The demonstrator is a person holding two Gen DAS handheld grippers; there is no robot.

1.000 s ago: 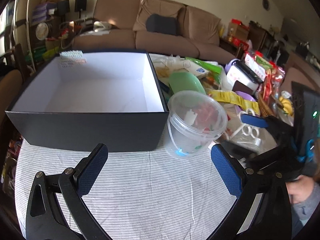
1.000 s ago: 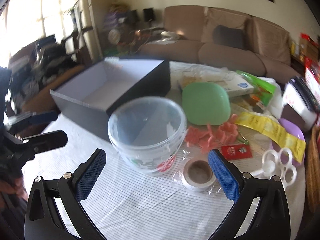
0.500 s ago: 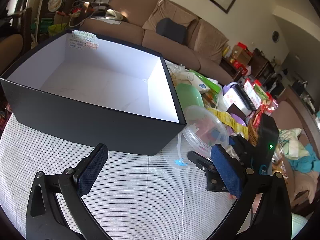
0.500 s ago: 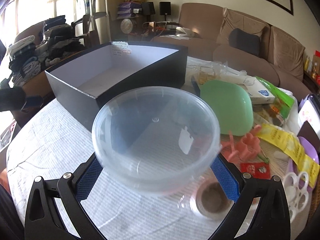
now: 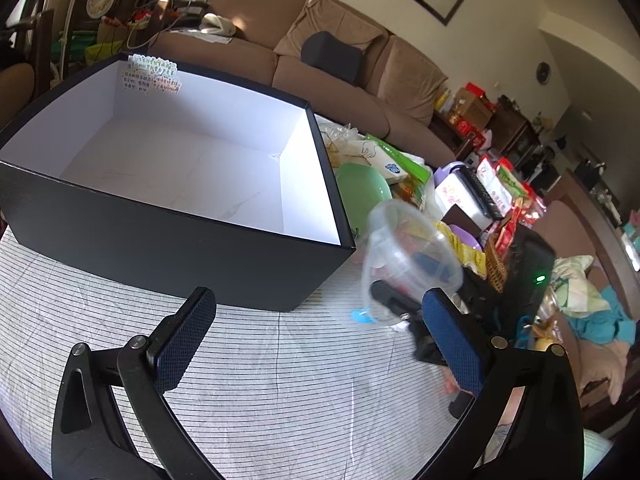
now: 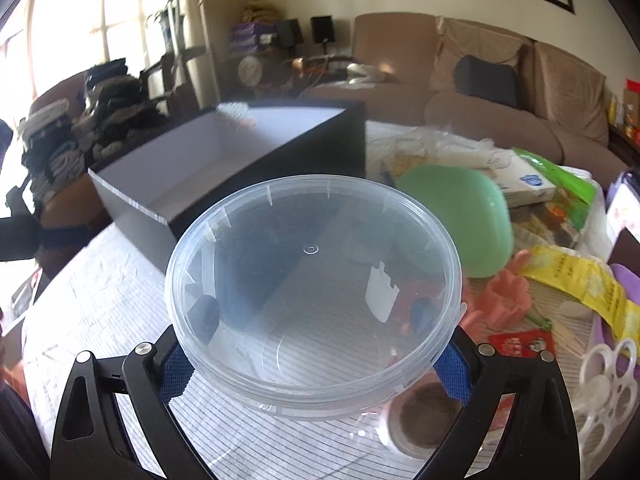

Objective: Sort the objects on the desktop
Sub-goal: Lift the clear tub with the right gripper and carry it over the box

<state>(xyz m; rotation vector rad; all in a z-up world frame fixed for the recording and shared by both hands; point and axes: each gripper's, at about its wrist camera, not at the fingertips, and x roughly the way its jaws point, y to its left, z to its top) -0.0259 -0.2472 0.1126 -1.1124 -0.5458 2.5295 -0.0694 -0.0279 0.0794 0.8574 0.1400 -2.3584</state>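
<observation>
My right gripper [image 6: 316, 316] is shut on a clear plastic tub [image 6: 312, 292] and holds it lifted and tilted above the striped tablecloth; its open mouth fills the right wrist view. In the left wrist view the same tub [image 5: 408, 260] hangs just right of the box's near corner, with the right gripper's dark body [image 5: 524, 280] behind it. A large black box [image 5: 168, 240] with a white, empty inside stands on the table; it also shows in the right wrist view [image 6: 280, 168]. My left gripper [image 5: 316, 336] is open and empty above the cloth in front of the box.
Right of the box lie a green lid [image 6: 460, 220], pink flower shapes [image 6: 508, 300], a tape roll [image 6: 424, 412], a white ring holder [image 6: 604, 388], a yellow packet [image 6: 580, 280], a red tag [image 6: 520, 344] and snack bags [image 5: 504, 188]. A brown sofa [image 5: 320, 64] stands behind.
My right gripper closed on the clear tub and lifted it off the cloth, tilting it. My left gripper drew back and rose, so the box shows from higher up.
</observation>
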